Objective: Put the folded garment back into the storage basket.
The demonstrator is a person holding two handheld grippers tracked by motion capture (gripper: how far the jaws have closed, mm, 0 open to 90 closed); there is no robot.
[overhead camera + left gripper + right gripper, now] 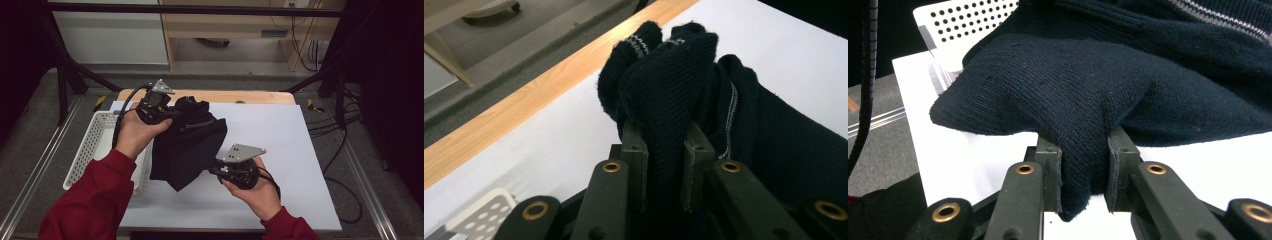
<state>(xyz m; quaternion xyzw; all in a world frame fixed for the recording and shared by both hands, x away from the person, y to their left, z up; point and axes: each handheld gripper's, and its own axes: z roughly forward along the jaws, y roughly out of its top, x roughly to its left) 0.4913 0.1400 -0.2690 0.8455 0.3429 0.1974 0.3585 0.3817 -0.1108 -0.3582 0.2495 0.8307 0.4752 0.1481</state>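
A dark navy knit garment (187,142) hangs bunched above the white table sheet (280,145), held between both hands. My left gripper (167,114) is shut on its upper far end; in the left gripper view a thick fold of the knit (664,100) is pinched between the jaws, and my left gripper (664,172) points along the table's wooden edge. My right gripper (216,169) is shut on the garment's lower near edge. In the right gripper view the knit (1083,100) bulges over the jaws of my right gripper (1083,172), a fold squeezed between them.
A white perforated basket (92,145) stands at the table's left side, partly under the garment and the left forearm. The wooden table edge (240,96) runs along the far side. Cables (345,150) lie on the floor to the right.
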